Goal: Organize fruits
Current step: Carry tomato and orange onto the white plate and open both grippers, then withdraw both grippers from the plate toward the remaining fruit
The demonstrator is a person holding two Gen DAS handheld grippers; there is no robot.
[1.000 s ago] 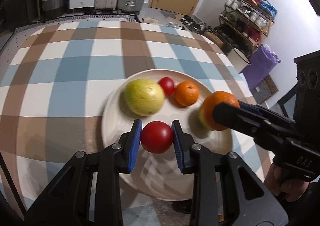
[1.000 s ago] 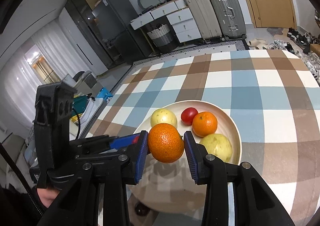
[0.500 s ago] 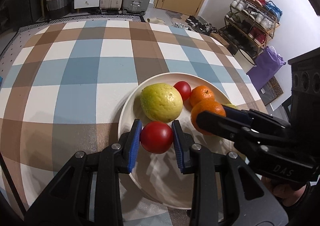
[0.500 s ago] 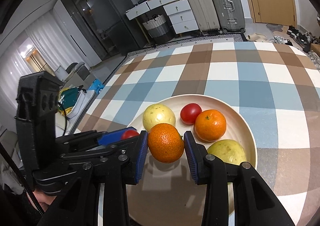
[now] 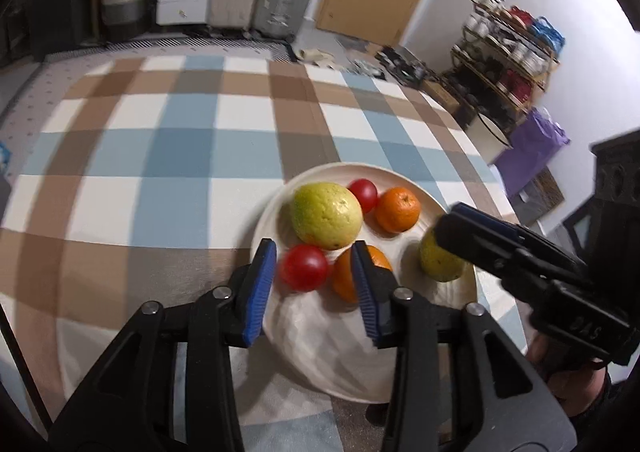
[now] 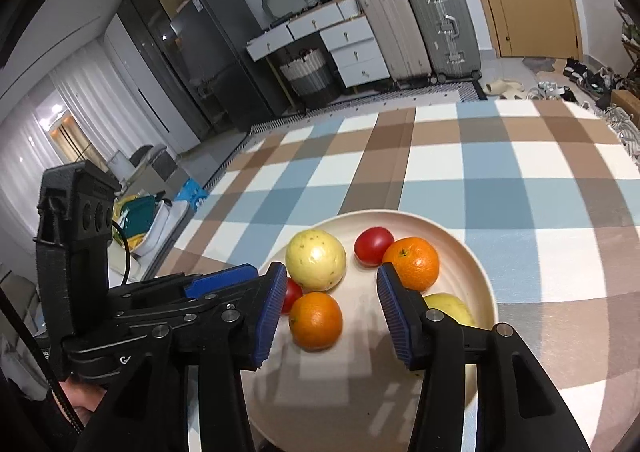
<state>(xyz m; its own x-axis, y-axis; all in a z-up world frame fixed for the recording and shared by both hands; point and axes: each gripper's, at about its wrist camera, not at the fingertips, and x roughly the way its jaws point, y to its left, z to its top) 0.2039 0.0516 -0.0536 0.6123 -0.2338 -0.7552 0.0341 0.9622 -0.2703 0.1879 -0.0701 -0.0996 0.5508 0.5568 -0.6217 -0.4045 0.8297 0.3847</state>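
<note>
A cream plate [image 5: 400,368] [image 6: 472,252] on the checked cloth holds several fruits. My left gripper [image 5: 314,284] is open; a red tomato [image 5: 303,267] lies on the plate between its blue pads, touching neither. My right gripper [image 6: 330,306] is open; an orange [image 6: 316,320] [image 5: 344,276] lies on the plate between its pads. Also on the plate are a yellow-green guava [image 5: 326,214] [image 6: 316,260], a second tomato [image 5: 363,194] [image 6: 374,246], a second orange [image 5: 398,209] [image 6: 412,262] and a smaller yellow fruit [image 5: 438,266] [image 6: 450,308], partly hidden by my right gripper.
The checked tablecloth [image 5: 160,156] covers the table to the left and far side of the plate. The table's near edge runs just below the plate. Suitcases [image 6: 440,28], drawers and a shelf rack [image 5: 508,64] stand beyond the table.
Both grippers have opened. The tomato left my left gripper and the orange left my right gripper; both now lie on the plate next to each other.
</note>
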